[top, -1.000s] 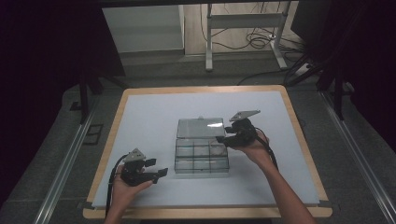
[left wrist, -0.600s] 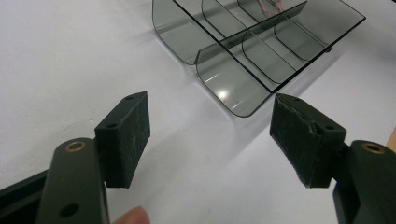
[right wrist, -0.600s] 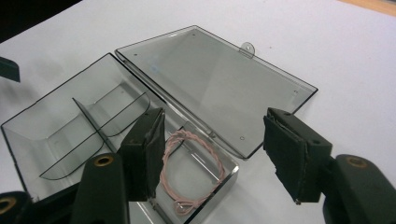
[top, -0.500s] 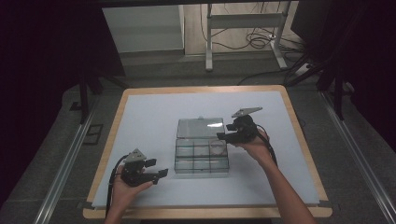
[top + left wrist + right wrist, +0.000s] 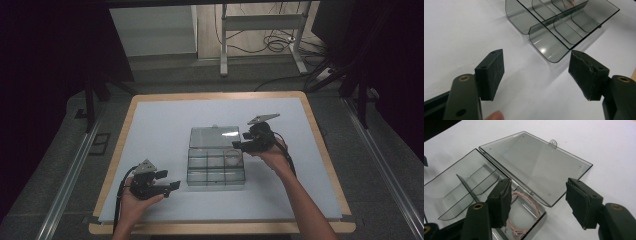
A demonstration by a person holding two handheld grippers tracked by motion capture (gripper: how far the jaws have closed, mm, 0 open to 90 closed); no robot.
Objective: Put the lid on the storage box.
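Observation:
A smoky clear compartment box (image 5: pixel 215 170) lies open mid-table, its lid (image 5: pixel 215 136) flat on the far side. A pink braided loop (image 5: pixel 231 156) rests in the box's rear right compartment. My right gripper (image 5: pixel 236 146) hovers at the box's right rear corner. In the right gripper view it (image 5: pixel 539 202) stands open, with the loop (image 5: pixel 524 212) below the left jaw and the lid (image 5: pixel 534 165) ahead. Near the front left of the table, my left gripper (image 5: pixel 172 182) points at the box. It (image 5: pixel 536 72) is open and holds nothing, and the box's rounded corner (image 5: pixel 549 47) lies just ahead.
A white mat (image 5: pixel 165 125) covers the wooden-edged table (image 5: pixel 320 135). Metal rails (image 5: pixel 75 170) run along both sides. A metal stand (image 5: pixel 260 30) and cables (image 5: pixel 280 45) are on the floor beyond the far edge.
My right gripper has shifted slightly toward the far side beside the box. The left gripper and the box have stayed put.

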